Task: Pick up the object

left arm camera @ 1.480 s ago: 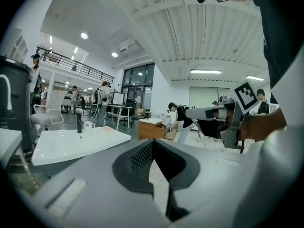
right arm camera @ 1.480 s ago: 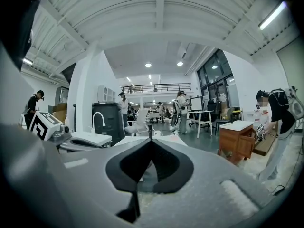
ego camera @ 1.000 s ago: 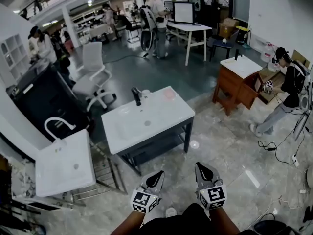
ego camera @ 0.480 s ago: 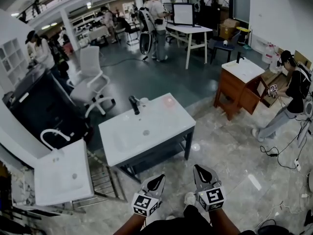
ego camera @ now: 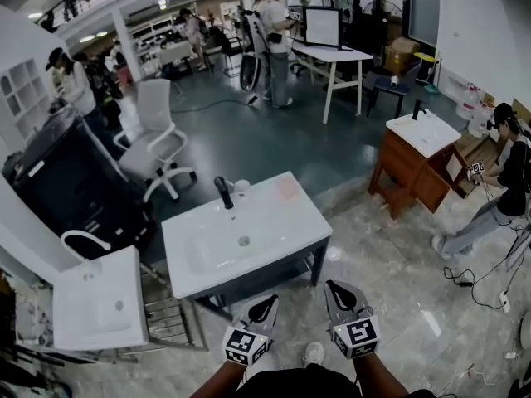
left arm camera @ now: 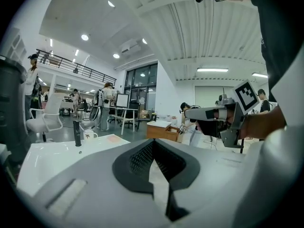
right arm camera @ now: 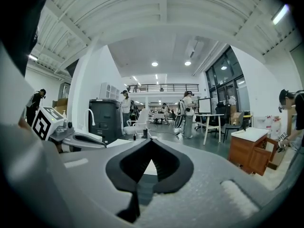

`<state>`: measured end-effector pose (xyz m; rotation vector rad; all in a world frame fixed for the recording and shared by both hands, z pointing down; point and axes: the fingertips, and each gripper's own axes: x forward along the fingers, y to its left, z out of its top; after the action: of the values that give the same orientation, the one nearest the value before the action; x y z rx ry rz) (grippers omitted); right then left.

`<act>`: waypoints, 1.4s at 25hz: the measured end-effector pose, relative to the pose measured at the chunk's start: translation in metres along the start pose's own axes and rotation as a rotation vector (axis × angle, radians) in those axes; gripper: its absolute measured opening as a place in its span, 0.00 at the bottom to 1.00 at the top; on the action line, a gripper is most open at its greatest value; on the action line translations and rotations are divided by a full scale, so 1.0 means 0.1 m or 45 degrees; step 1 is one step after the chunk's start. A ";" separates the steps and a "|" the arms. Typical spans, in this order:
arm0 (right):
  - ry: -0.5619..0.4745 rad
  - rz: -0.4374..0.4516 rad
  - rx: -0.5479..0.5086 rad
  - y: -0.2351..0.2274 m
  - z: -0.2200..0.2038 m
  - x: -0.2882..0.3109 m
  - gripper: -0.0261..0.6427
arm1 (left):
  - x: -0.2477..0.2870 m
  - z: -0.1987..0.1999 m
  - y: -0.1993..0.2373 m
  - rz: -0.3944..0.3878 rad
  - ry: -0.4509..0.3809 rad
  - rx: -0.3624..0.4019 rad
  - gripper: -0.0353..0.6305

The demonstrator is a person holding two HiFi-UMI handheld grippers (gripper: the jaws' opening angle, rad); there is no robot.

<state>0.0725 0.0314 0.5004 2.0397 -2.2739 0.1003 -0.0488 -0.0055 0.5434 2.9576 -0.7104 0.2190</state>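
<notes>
Two grippers hang side by side just before the basin's [ego camera: 274, 222] near edge, over the pale floor [ego camera: 390, 264]. The left gripper [ego camera: 267, 301] has its jaws closed tip to tip with nothing between them, and the right gripper [ego camera: 333, 287] is closed and empty too. At the basin's far edge stands a black tap [ego camera: 222, 191], with a white cup [ego camera: 241, 186] just beside it on the right. A pink patch [ego camera: 287, 187] lies farther right along the same edge. A white chair [ego camera: 158, 135] stands beyond the basin, well apart from it.
</notes>
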 end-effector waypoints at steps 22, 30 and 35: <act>0.005 0.169 0.015 -0.72 -0.05 0.51 0.04 | 0.82 0.08 -0.04 0.149 0.004 -0.019 0.08; 0.025 0.221 0.021 -0.64 -0.06 0.72 0.04 | 0.88 0.05 0.13 0.179 0.012 -0.055 0.08; 0.014 0.189 -0.008 -0.64 0.02 1.01 0.04 | 0.96 0.10 0.38 0.181 -0.015 -0.058 0.08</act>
<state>0.1254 -0.0754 0.5086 1.8607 -2.4133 0.1133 0.0193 -0.0830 0.5511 2.8701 -0.9153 0.1924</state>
